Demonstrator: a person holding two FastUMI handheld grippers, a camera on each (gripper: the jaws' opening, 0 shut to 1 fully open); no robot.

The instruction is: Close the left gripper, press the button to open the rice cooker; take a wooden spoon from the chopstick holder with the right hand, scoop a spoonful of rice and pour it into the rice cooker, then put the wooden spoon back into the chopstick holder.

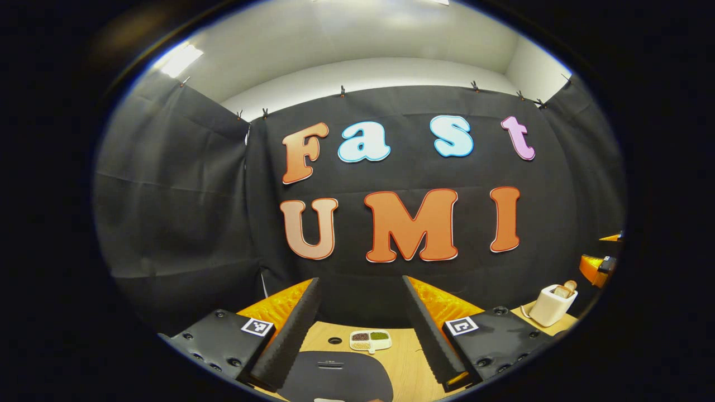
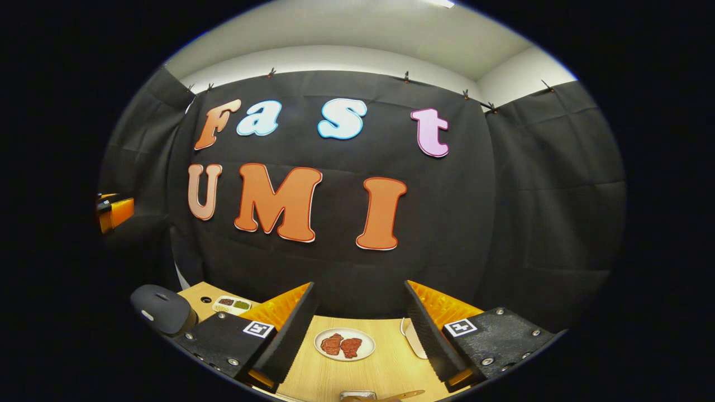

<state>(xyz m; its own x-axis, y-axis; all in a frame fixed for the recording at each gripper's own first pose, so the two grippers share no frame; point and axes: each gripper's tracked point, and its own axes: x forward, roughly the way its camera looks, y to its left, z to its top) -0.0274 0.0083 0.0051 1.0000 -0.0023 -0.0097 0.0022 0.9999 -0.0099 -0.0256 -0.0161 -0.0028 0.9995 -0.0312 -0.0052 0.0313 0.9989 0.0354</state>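
The rice cooker [image 1: 335, 377], dark with its lid down, sits just below my left gripper [image 1: 360, 304], whose fingers stand wide apart with nothing between them. Behind the cooker lies a white divided dish [image 1: 370, 339] holding grains. A white chopstick holder [image 1: 552, 306] with wooden handles sticking out stands at the table's right. My right gripper [image 2: 360, 301] is open and empty above a plate of red meat [image 2: 344, 344]. In the right gripper view the rice cooker [image 2: 163, 310] and the divided dish [image 2: 232, 304] lie at the far left.
A wooden table [image 2: 385, 365] carries everything. A white flat piece [image 2: 413, 338] lies beside the right finger. A small container with a wooden piece [image 2: 385, 396] is cut off at the bottom edge. The other gripper's orange body [image 1: 596, 268] [image 2: 114, 212] shows at each view's side.
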